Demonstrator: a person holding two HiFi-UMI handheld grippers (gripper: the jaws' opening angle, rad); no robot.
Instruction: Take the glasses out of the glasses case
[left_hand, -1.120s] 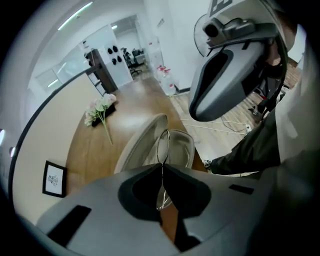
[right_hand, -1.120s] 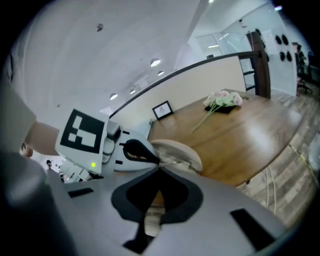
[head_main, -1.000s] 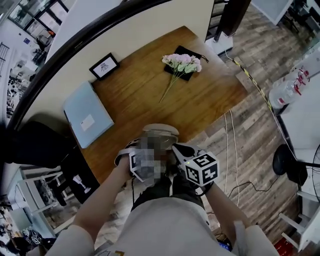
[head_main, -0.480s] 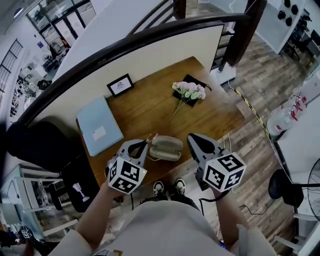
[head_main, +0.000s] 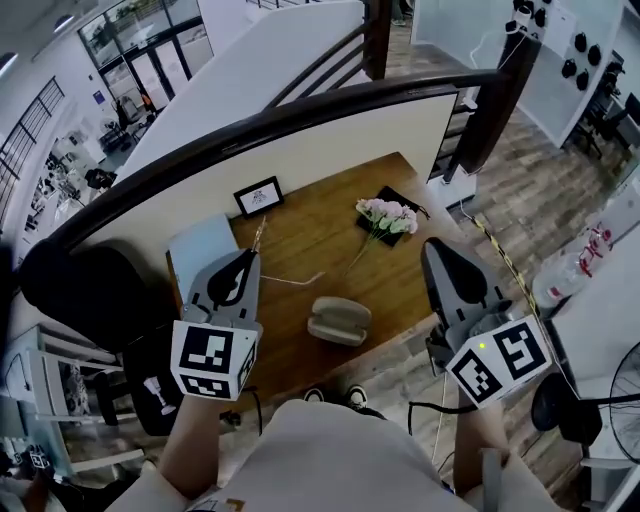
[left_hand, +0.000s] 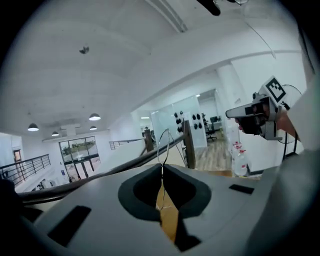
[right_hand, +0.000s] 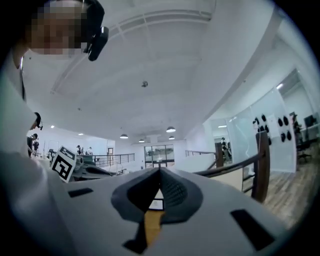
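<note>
Glasses (left_hand: 158, 147) were out of the glasses case (head_main: 338, 320), pinched in the closed left tongs (head_main: 245, 256); right tongs (head_main: 438, 247) were closed, empty.

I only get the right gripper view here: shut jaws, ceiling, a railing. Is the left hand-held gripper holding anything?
Observer: Yes. The left hand-held gripper is shut on thin wire-framed glasses, pinched at its tips.
Reviewer: Where is the case, then?
Observer: The glasses case lies on the wooden table, near its front edge, apart from both grippers.
</note>
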